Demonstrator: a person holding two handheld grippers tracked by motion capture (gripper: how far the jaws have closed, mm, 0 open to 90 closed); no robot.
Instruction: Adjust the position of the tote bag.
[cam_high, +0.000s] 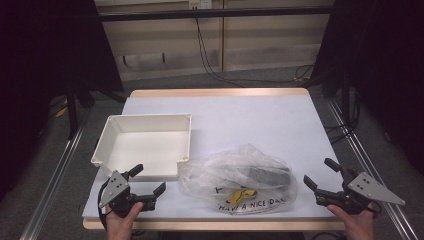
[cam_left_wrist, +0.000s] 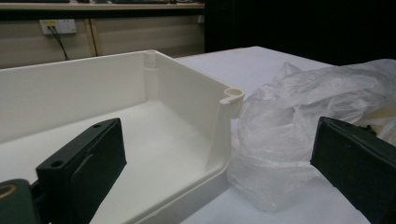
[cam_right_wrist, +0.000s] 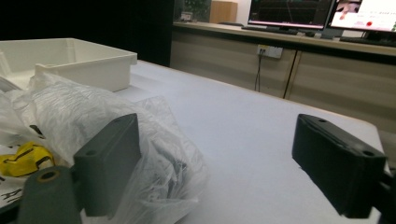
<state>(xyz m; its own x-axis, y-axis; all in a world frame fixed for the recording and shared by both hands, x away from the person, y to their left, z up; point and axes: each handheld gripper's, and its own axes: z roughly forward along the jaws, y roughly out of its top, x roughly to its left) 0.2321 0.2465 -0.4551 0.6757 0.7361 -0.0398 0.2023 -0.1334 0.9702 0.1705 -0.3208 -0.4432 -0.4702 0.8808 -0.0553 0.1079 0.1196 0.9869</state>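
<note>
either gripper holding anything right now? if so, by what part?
Nothing is held. The left gripper and the right gripper are both open, on either side of the plastic bag, apart from it.

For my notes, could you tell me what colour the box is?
The box is white, clearest in the high view.

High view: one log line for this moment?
left gripper: open | right gripper: open | clear crumpled plastic bag: untouched between them | white plastic tray: empty

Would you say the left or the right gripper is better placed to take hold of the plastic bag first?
Probably the left gripper: open, nearly at the plastic bag, beside the white tray. The right gripper is farther off.
</note>
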